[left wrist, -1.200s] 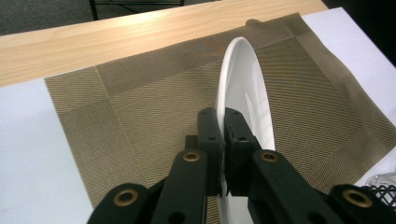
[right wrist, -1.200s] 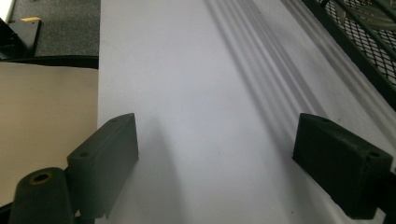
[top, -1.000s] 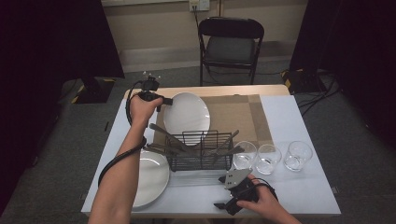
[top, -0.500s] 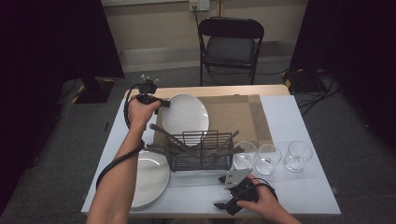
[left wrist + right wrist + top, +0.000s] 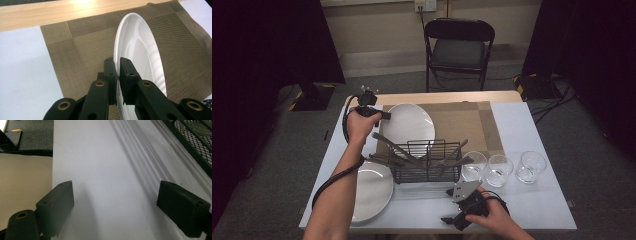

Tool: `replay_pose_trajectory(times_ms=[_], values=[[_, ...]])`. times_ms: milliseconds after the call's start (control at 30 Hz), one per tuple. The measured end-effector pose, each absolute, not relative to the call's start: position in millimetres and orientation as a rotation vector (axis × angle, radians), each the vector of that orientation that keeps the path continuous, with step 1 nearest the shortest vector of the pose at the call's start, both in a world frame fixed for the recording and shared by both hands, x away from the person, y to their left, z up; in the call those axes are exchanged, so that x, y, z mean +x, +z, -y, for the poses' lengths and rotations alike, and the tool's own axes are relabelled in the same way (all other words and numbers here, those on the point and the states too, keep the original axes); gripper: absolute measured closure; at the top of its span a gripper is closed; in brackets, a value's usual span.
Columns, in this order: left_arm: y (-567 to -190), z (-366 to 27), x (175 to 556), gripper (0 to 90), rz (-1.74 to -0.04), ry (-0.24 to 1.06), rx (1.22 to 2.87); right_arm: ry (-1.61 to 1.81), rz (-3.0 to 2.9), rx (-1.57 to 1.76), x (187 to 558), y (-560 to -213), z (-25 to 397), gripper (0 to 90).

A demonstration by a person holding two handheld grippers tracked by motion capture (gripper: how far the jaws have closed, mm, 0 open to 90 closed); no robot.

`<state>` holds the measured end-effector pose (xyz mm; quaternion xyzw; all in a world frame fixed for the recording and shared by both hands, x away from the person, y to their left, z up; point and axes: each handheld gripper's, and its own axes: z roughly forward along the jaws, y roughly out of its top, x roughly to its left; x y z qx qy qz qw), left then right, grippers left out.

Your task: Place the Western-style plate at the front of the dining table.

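Left claw [image 5: 117,72] clamped on rim of white plate [image 5: 142,55] over the brown mat [image 5: 82,45] at the desk's [image 5: 100,170] far side; plate likely stiff, slick, breakable, so grip rim deep; right claw [image 5: 115,212] wide, idle near edge.

Your black left gripper [image 5: 118,75] clamps a glossy white plate [image 5: 140,50] over an olive-brown woven placemat [image 5: 82,42] with herringbone bands, beside the black wire rack [image 5: 427,162] and 3 clear glasses [image 5: 502,169].
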<state>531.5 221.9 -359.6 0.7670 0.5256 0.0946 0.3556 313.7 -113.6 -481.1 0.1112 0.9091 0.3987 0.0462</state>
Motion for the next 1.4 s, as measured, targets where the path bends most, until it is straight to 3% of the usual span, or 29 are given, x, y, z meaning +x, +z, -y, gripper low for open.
replay_pose_trajectory(times_ms=[1400], values=[[-392,-220,532,80.1,-1.43,0.254,1.939,1.217,-2.778,0.339,314,-481,114,13.1]])
